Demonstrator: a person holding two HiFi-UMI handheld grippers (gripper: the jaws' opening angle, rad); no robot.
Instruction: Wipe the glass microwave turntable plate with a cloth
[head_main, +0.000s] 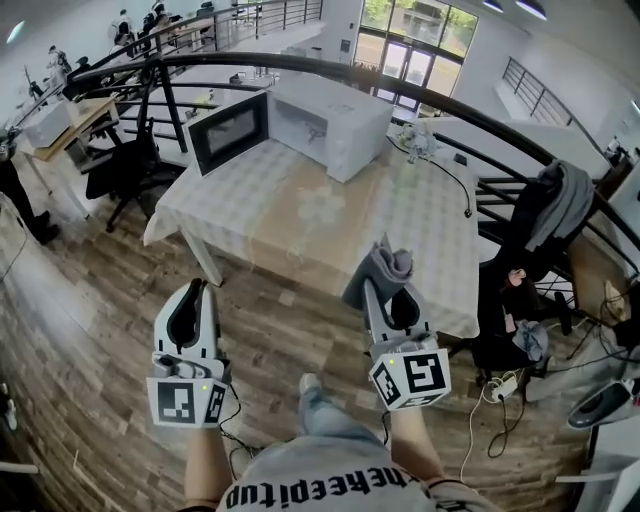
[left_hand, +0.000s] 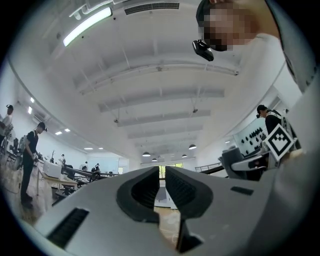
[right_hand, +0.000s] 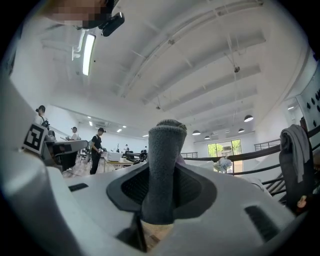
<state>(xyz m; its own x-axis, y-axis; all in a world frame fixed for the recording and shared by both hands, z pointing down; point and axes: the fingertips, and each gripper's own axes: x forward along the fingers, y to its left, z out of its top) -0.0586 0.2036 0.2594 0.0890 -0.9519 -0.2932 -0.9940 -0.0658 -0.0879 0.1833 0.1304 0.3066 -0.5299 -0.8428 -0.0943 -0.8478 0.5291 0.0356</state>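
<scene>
Cloth in hand, plate not yet reached

Your right tool (right_hand: 162, 189) pinches a grey cloth (right_hand: 163, 161) that stands up past its tips; your left tool (left_hand: 161, 189) is pressed almost together with only a thin slit, nothing in it; both hang over the wooden floor, well short of the worktop (head_main: 330, 225) ahead of them. The microwave (head_main: 338, 125) sits at the worktop's far side, beyond both tools, with its door (head_main: 228, 132) swung open toward the left tool's side; the glass plate can't be made out from here, likely still inside. This looks like the approach step; next you'd probably close in and spread the left tool to draw the plate out before wiping.
</scene>
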